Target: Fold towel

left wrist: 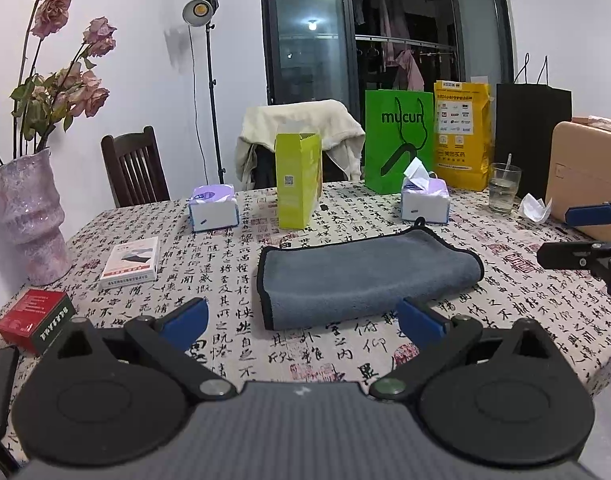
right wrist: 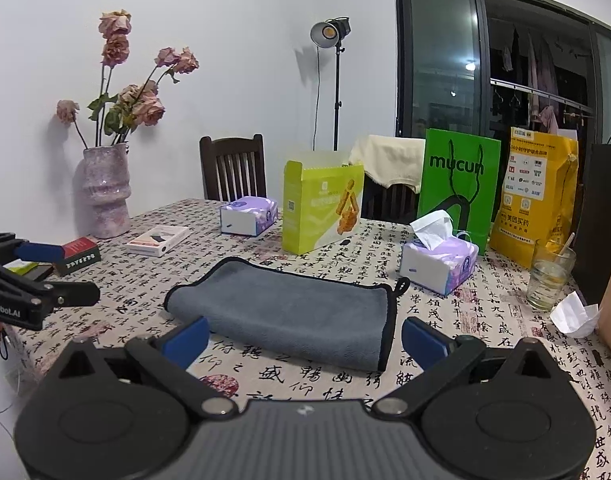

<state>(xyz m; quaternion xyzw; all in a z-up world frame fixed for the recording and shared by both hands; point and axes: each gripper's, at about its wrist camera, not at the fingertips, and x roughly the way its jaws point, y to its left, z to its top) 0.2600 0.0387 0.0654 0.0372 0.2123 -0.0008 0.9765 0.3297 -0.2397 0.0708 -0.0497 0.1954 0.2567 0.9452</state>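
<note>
— Towel [left wrist: 365, 276] first! Where are the claws?

— The left gripper [left wrist: 303, 322] is wide open and holds nothing. It is near the towel's front edge. The right gripper [right wrist: 305, 342] is wide open too, just in front of the towel.

— Is the towel hard to grab?

— I think it is soft, thick and light. It looks folded already. A black-edged corner is a good spot to pinch.

— What is under it?

— A table [left wrist: 225, 248] with a cloth full of black writing. Behind the towel stand a tissue box [left wrist: 425, 200] and a green bag [left wrist: 397, 140]. Left of the towel is a vase [left wrist: 29, 216].
</note>
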